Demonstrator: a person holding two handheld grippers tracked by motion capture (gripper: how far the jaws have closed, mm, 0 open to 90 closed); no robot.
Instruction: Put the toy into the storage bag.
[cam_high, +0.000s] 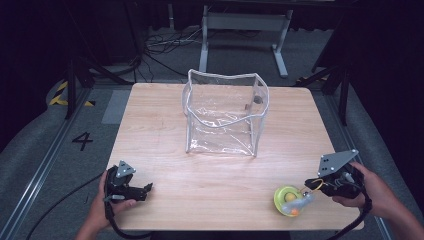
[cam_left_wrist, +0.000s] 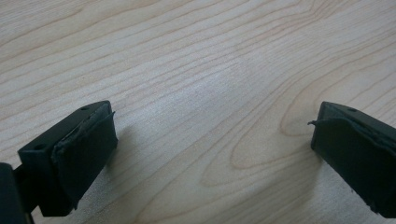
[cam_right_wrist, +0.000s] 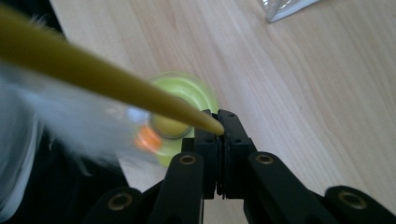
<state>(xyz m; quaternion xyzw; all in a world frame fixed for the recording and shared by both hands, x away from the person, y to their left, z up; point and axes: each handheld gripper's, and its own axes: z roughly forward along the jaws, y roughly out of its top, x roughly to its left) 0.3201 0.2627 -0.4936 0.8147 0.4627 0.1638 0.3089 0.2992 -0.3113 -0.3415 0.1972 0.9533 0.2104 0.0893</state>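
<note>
The right hand-held gripper (cam_right_wrist: 219, 128) is clenched on the thin yellow stick (cam_right_wrist: 102, 77) of a feathered cat toy (cam_high: 291, 201), pinching its tip so the green base and white feathers hang below, at the near right corner of the counter (cam_high: 165, 165). That narrow grip probably suits carrying it to the clear plastic bag (cam_high: 225, 112), which stands with its mouth up at the middle. The left hand-held gripper (cam_left_wrist: 210, 140) rests released, its jaws wide apart over bare wood.

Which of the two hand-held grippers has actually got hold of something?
The right gripper: its jaws are shut on the yellow stick of a feathery toy. The left gripper has jaws wide apart over bare table.
</note>
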